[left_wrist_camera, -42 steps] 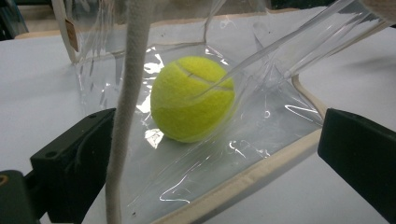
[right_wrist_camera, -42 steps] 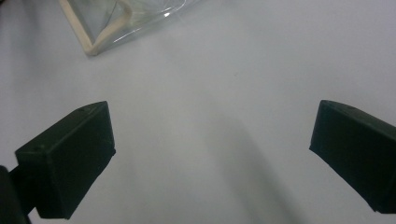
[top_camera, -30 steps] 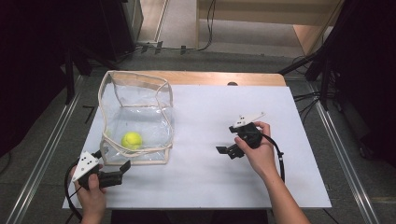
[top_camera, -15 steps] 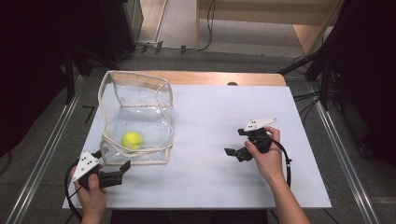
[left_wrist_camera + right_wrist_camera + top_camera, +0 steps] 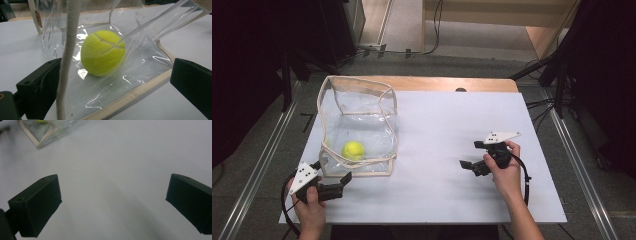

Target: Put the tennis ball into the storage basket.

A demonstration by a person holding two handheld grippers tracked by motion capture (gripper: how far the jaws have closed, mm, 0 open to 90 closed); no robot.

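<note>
Just ahead of the left hand-held gripper [image 5: 343, 181], whose jaws stand spread around the near corner trim of the clear plastic pouch [image 5: 357, 127] without pinching it, a tennis ball [image 5: 103, 52] rests inside the pouch on the tabletop [image 5: 452, 135], likely placed for a grip on the trim. Well apart, the right hand-held gripper [image 5: 470, 166] hovers spread and empty above bare tabletop, seemingly clear of the way.

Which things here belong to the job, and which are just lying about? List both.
Part of the job:
- tennis ball
- clear plastic bag holding it
- left gripper, jaws open at the bag's near edge
- right gripper, jaws open

Lying about:
- floor cables
- wooden furniture beyond the table
</note>
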